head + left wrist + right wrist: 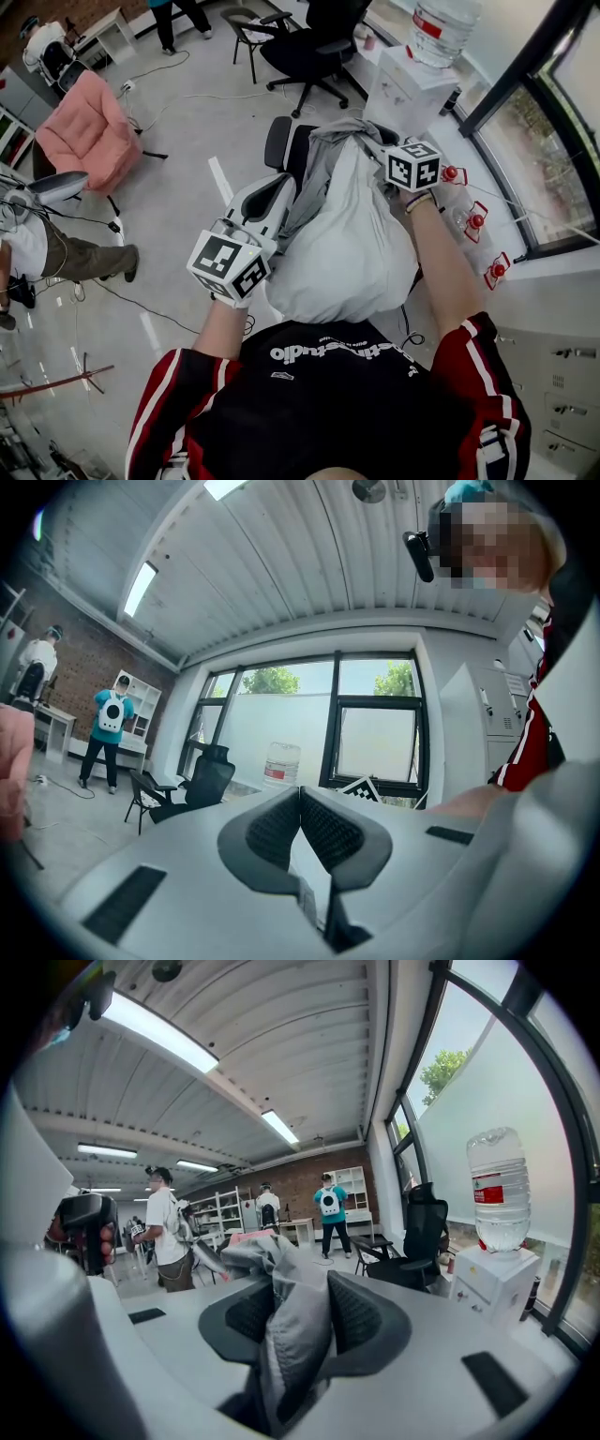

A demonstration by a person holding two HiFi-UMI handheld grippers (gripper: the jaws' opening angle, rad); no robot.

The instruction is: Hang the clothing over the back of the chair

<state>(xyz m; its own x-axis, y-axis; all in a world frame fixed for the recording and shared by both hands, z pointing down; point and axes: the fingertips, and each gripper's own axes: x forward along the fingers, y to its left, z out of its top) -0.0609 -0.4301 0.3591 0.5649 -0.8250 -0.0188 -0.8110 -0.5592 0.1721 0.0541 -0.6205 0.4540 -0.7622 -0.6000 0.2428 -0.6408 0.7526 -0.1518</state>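
On the grey office floor point(187, 122) stood a black chair point(277, 141), and the pale clothing point(347, 234) lay draped over its back, spilling down towards the person. The right tool point(291, 1307) had its jaws spread, a bunched grey fold of the clothing loose between them. The left tool point(300, 794) was pressed together and empty. The step looked like letting go; next, the right tool would need to draw clear without dragging the cloth off.

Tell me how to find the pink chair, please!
Start at the tall dark-framed windows and cross the pale grey floor to the opposite side. There stands a soft pink padded chair. It is the only pink seat, while the nearby swivel office chair is black.
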